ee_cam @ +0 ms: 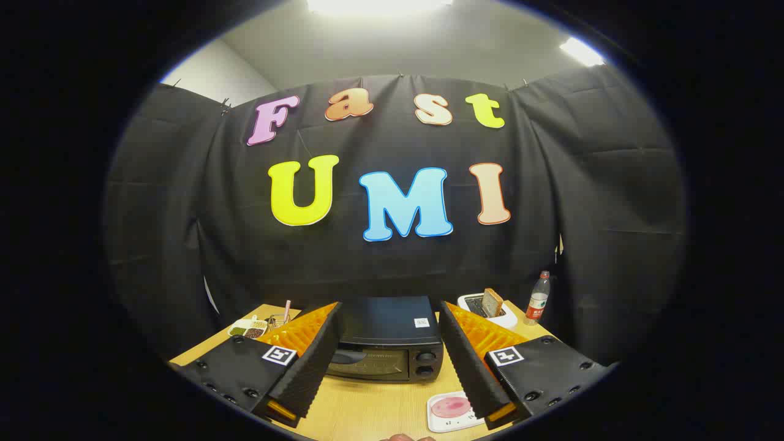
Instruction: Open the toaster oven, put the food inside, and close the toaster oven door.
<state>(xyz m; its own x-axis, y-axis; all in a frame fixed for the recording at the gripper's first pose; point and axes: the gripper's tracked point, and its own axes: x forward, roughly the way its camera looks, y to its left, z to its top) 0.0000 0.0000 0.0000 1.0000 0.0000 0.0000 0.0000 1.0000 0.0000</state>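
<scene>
Hand-held gripper (389, 315) is sitting wide open w/ nothing between its fingers, hovering above the light wooden table (373, 407). Black boxy toaster oven (387, 338) w/ its glass door closed is sitting bottom center of the frame, framed between the fingers. Pink round food on a white square plate (450, 411) is lying lower right, beside the right finger. White toaster w/ bread (488, 308) and a clear plastic bottle (537, 298) are standing further right.
</scene>
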